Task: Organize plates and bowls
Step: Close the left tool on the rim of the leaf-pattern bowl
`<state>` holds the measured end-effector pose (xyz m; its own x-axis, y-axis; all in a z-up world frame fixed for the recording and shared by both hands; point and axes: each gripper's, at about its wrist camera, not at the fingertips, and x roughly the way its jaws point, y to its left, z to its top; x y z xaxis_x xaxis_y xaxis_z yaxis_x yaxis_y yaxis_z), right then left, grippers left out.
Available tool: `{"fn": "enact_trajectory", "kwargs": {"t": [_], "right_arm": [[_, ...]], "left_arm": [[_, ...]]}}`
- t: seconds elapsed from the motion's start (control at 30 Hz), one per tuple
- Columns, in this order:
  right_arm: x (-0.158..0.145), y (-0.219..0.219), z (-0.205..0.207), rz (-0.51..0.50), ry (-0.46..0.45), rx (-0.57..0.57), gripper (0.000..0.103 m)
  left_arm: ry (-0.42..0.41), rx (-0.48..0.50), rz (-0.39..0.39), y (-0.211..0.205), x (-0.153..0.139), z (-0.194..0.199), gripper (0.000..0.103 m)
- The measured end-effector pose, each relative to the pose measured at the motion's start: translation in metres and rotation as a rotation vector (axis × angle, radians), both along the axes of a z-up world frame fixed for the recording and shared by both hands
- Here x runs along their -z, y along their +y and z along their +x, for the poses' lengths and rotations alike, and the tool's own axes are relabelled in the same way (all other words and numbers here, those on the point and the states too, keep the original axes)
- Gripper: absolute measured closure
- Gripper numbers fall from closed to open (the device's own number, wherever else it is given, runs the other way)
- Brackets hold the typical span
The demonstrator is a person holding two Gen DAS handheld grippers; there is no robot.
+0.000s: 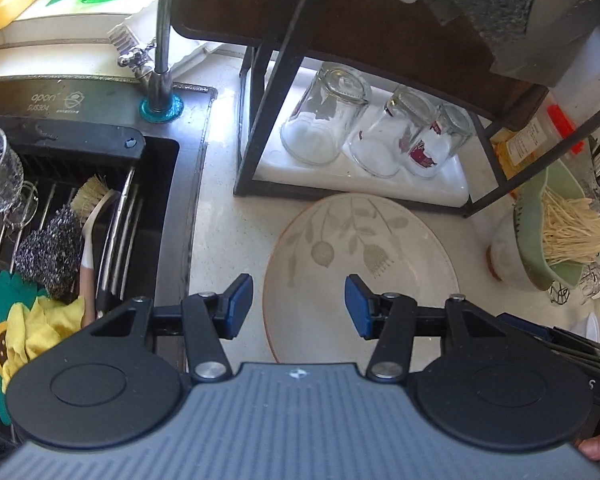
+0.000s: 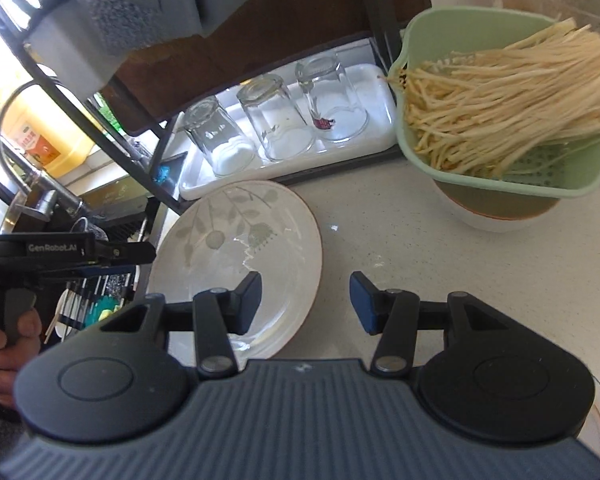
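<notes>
A: On the counter, between sink [image 1: 100,184] and rack [image 1: 260,128]: plate [image 1: 360,264] lying flat. Left gripper [image 1: 299,306] and right gripper [image 2: 305,302] both released, nothing held.

B: Flat rim's hard to pinch. Straddle the near edge, one pad under, close gently.

Both wrist cameras look steeply down along their fingers, close above the counter [image 1: 228,240] — both views share the leaf-patterned plate [image 1: 360,272] and the upturned glasses [image 2: 276,120].
</notes>
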<state>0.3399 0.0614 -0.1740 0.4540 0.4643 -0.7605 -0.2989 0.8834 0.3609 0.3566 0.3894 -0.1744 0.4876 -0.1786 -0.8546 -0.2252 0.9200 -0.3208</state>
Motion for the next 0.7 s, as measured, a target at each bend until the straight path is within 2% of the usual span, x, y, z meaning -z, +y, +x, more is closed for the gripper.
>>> {"fn": "enact_trajectory", "kwargs": {"t": [0.33, 0.4, 0.47, 0.7], "right_arm": [[0.024, 0.014, 0.024, 0.029, 0.077, 0.002, 0.053], [0.028, 0.016, 0.029, 0.016, 0.083, -0.011, 0.067], [0.032, 0.017, 0.034, 0.004, 0.099, -0.018, 0.073], [0.035, 0.019, 0.041, 0.009, 0.111, -0.051, 0.08]], "left_arm": [[0.059, 0.062, -0.003, 0.004, 0.024, 0.029, 0.048], [0.063, 0.064, -0.004, 0.004, 0.027, 0.032, 0.053], [0.05, 0.067, -0.017, 0.006, 0.027, 0.033, 0.057], [0.079, 0.076, -0.045, 0.005, 0.037, 0.036, 0.063]]}}
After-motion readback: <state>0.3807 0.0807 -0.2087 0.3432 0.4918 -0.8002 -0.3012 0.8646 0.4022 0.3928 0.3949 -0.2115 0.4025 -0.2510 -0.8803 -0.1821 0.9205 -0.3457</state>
